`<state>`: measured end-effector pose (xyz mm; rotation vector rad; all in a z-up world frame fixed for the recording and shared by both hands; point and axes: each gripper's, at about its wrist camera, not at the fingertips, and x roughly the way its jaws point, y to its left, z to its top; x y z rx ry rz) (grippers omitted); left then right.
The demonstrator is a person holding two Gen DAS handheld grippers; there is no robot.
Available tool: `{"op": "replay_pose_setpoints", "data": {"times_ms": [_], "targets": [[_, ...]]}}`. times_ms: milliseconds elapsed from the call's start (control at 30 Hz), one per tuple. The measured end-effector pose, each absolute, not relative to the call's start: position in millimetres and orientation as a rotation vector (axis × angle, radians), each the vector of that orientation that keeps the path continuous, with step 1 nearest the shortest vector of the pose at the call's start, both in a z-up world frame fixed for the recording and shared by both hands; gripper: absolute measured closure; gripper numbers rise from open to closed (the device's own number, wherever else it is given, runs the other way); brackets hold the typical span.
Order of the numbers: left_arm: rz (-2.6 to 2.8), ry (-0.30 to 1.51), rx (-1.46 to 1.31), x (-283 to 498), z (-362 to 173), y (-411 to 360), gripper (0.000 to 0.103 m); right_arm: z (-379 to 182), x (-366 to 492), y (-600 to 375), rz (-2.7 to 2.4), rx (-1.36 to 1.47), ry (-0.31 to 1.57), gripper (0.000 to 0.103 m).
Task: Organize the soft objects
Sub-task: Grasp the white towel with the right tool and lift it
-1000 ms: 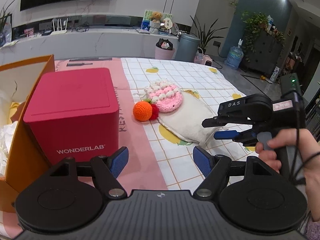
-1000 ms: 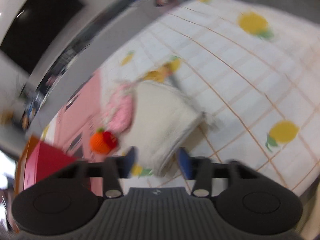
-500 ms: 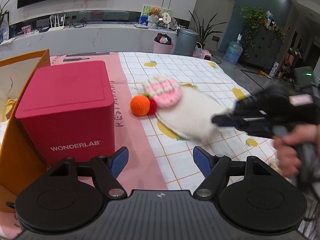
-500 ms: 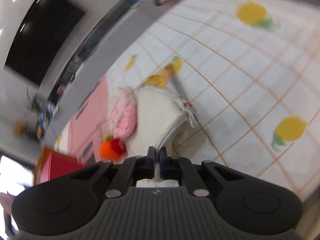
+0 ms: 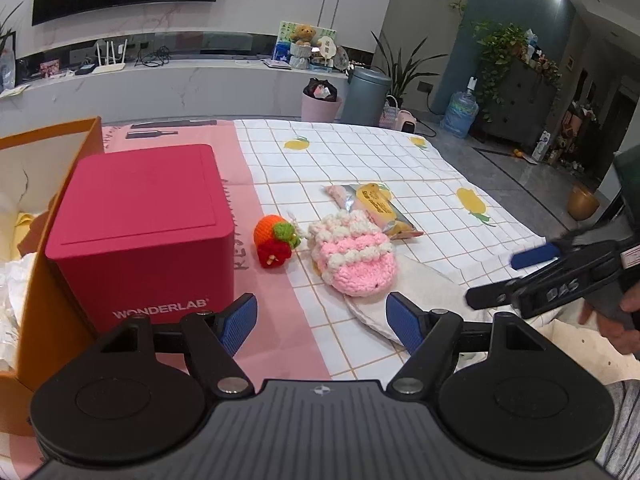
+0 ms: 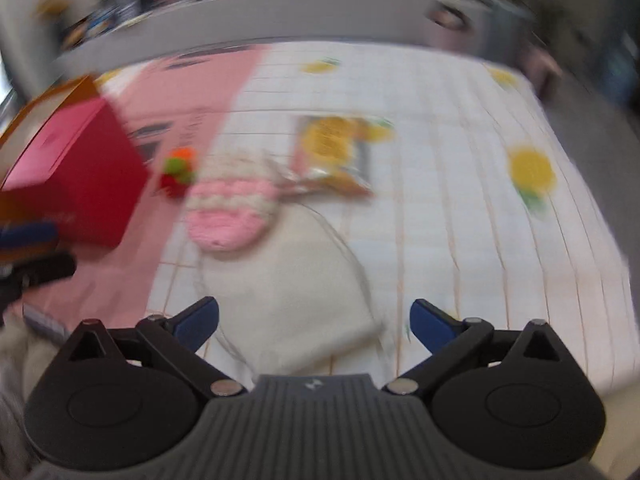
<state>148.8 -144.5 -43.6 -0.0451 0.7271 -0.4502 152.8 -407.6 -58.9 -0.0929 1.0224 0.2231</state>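
Note:
A pink and white crocheted pouch (image 5: 354, 259) lies on the tablecloth, partly on a cream cloth bag (image 5: 404, 300). A crocheted orange and red fruit (image 5: 274, 240) sits left of it. My left gripper (image 5: 320, 322) is open and empty, just in front of the pouch. My right gripper (image 6: 314, 320) is open over the near end of the cream bag (image 6: 308, 288); it also shows at the right of the left wrist view (image 5: 520, 276). The right wrist view is blurred; the pouch (image 6: 228, 212) and fruit (image 6: 178, 170) show there.
A red WONDERLAB box (image 5: 140, 232) stands left, beside an orange paper bag (image 5: 48, 264). A yellow snack packet (image 5: 374, 210) lies behind the pouch. The table's right edge (image 5: 520, 220) drops to the floor.
My right gripper closed on the cream bag, dragged it toward the near edge, then opened. The pouch slid along, uncovering the snack packet. The left gripper stayed open.

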Motion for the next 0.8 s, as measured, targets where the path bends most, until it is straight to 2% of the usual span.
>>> {"op": "replay_pose_setpoints", "data": {"times_ms": [67,233,467,800], "targets": [[-0.446,0.731,-0.05,150.4,-44.0,-142.5,0.017,-67.9,165.7,-395.4,0.285,-0.177,1.043,0.003],[-0.465,0.737,-0.022,153.3,-46.2,-142.2,0.017,-81.8,187.1,-381.1,0.427,-0.177,1.087,0.003],[-0.486,0.747,-0.039,157.0,-48.9,-138.2,0.017,-107.5,212.6,-378.6,0.402,-0.249,1.138,0.003],[-0.511,0.763,-0.08,163.1,-51.2,-132.2,0.018,-121.0,229.8,-391.6,0.451,-0.126,1.189,0.002]]}}
